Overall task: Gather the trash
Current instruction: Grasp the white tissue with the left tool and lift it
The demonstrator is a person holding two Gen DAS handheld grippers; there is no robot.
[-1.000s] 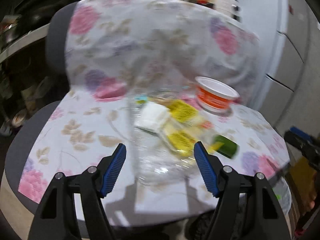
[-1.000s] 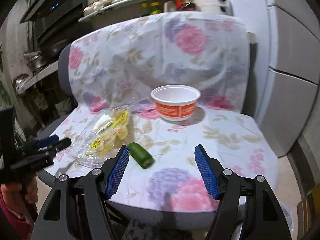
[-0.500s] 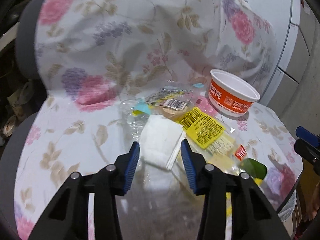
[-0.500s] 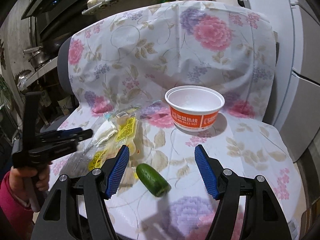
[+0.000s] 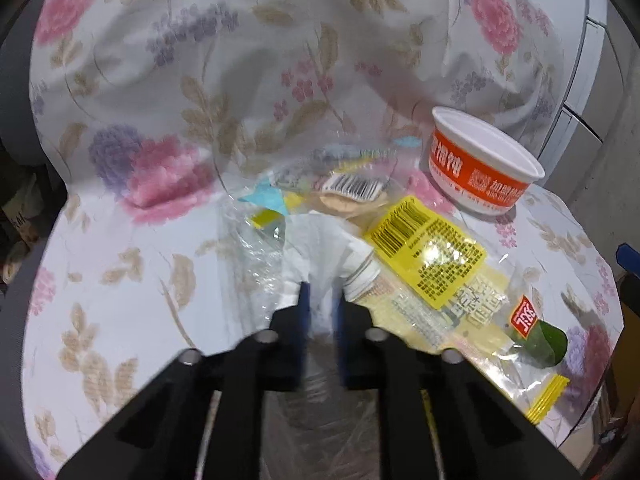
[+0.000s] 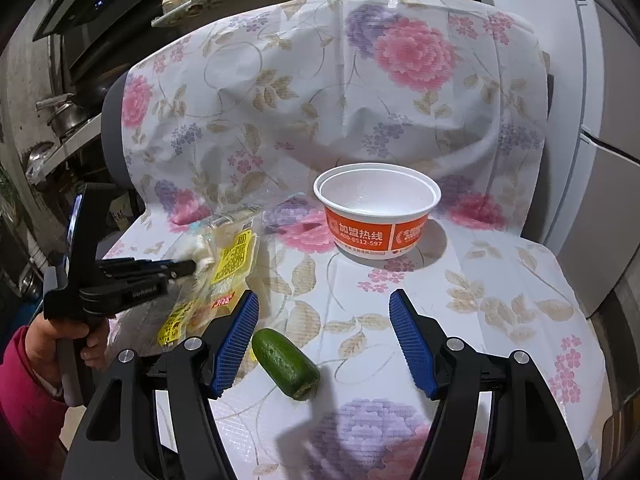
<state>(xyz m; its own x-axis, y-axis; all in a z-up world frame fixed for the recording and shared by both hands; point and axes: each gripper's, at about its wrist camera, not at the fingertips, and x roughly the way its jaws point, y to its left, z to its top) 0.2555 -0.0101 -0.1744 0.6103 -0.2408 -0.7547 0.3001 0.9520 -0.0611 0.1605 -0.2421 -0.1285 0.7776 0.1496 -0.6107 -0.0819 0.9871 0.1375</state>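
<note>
The left tongs [image 5: 320, 304] were pinched on the white napkin [image 5: 316, 244] atop the clear wrappers [image 5: 432, 276] on the cloth-covered chair seat [image 6: 500, 292]. Lifting slowly would likely keep the grip. The right tongs [image 6: 324, 340] stood apart over the cucumber piece [image 6: 286, 364], near the orange bowl [image 6: 378, 210].
</note>
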